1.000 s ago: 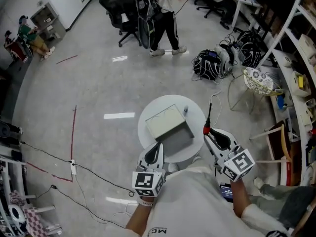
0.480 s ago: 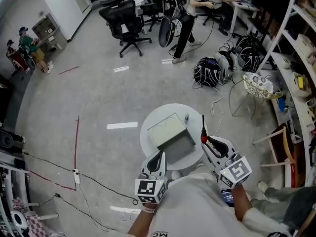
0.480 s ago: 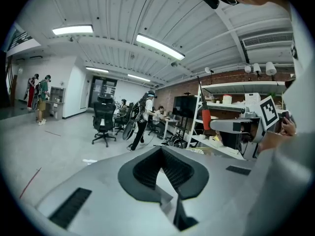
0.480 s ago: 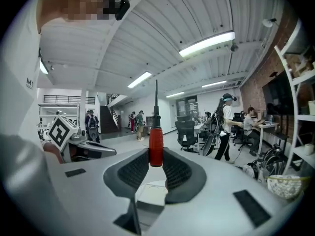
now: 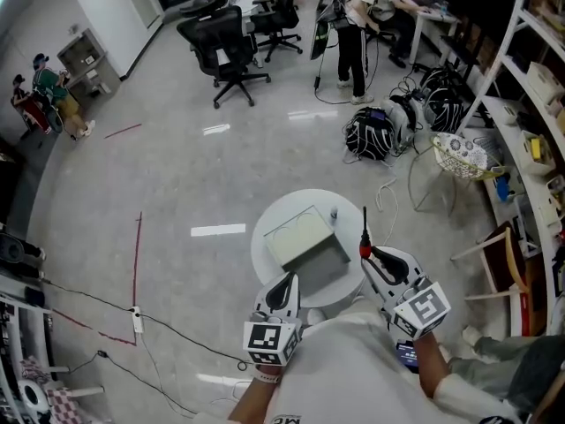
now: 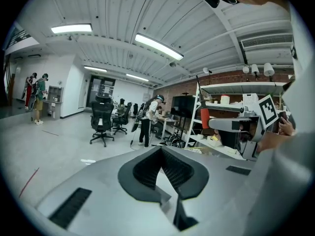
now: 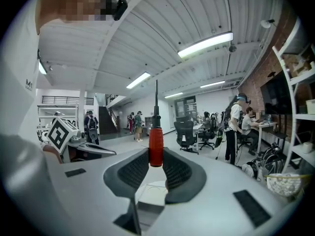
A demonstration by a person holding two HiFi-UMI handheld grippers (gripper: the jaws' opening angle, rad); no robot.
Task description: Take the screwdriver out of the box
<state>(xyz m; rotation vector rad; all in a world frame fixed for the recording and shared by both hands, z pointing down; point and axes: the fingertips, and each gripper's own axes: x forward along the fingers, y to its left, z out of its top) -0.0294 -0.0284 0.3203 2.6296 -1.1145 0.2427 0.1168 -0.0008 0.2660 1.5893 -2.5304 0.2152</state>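
A grey box (image 5: 307,246) sits on a small round white table (image 5: 349,208). Just right of the table, my right gripper (image 5: 371,256) is shut on the red handle of a screwdriver (image 5: 364,233); its dark shaft points away from me, outside the box. In the right gripper view the red handle (image 7: 155,146) sits clamped between the pads of the right gripper (image 7: 155,155), shaft upward. My left gripper (image 5: 282,291) hovers at the table's near edge, beside the box. In the left gripper view the left gripper (image 6: 161,150) is shut with nothing in it.
A small bottle-like item (image 5: 334,212) stands on the table behind the box. Office chairs (image 5: 221,47) and a standing person (image 5: 357,25) are far back. Bags (image 5: 375,131), a wire basket (image 5: 463,153) and shelves (image 5: 538,104) line the right. Cables (image 5: 132,312) cross the floor at left.
The person in the background has walked toward the back right. Both grippers keep nearly the same pose by the table, the screwdriver still in the right one.
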